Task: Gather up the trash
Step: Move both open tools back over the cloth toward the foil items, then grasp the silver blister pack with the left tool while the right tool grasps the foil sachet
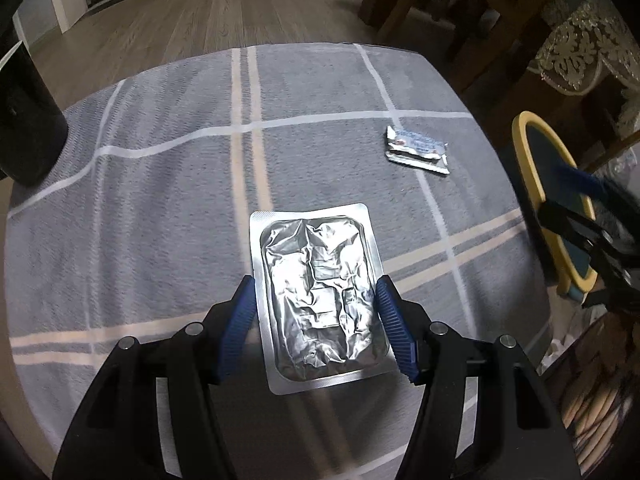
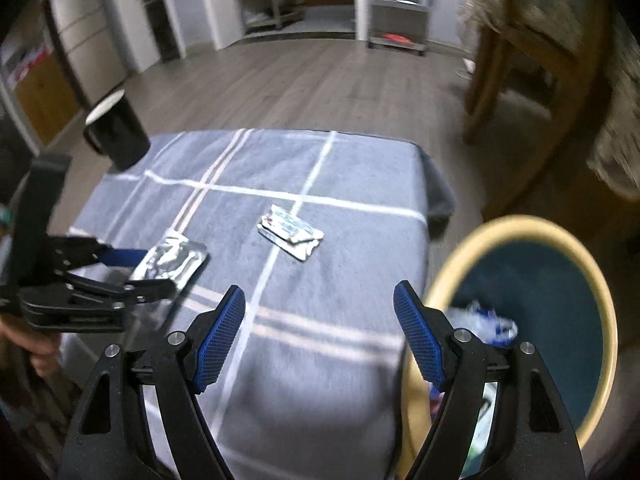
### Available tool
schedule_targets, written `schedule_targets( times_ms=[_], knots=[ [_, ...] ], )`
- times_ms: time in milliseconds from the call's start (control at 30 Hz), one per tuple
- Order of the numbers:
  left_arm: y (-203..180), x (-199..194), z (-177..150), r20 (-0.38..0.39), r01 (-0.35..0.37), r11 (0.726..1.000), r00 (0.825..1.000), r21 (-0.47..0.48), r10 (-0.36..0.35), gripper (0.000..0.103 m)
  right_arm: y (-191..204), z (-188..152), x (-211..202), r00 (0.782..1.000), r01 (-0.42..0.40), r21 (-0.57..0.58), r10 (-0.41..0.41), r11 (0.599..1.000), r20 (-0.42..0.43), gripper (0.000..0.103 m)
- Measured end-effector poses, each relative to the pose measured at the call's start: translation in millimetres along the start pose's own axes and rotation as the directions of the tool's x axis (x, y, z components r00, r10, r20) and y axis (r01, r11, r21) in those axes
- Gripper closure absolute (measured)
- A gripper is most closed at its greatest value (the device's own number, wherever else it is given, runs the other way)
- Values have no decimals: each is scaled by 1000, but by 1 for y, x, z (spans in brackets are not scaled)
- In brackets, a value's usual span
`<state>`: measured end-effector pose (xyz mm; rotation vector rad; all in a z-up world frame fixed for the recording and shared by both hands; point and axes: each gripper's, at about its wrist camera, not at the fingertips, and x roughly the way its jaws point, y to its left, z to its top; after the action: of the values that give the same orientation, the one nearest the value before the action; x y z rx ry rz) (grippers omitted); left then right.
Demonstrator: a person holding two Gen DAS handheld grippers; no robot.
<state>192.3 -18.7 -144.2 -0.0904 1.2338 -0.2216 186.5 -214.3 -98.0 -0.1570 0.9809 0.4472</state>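
Grey plaid cloth covers a low table in a room with wood flooring, where a trash pickup is under way. At centre, the left gripper has its blue pads against the two long edges of a silver foil blister pack — clamped on it across its width, a hold that likely keeps the flat sheet from slipping. In the right wrist view the pack seems raised off the cloth at one end, though blur makes that uncertain. A second piece of trash, a crumpled foil wrapper, lies further out on the cloth, well apart from the pack. The right gripper hangs over the table's near edge with its jaws wide apart and nothing between them, just beside a yellow-rimmed bin standing off the table — judging by the crumpled white-and-blue scrap inside, the collection point. A black cylinder at the far left corner is cut off by the left view's frame; its purpose cannot be told.
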Motion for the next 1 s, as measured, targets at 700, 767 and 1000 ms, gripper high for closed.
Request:
schedule_targets(
  times_ms=[700,767,1000],
  knots=[
    [-10,10,-17,68,-143,990,987,-5,143,27,39,47,99,981,-32,-344,-36,938,-191,35],
    [-7,8,-19,84,-159,987,984,-14,159,35,34,48,99,978,-67,-298,4,952,-207,49],
    [2,1,-21,100,-119,992,987,-50,124,36,26,38,88,977,-101,-209,57,973,-205,72]
  ],
)
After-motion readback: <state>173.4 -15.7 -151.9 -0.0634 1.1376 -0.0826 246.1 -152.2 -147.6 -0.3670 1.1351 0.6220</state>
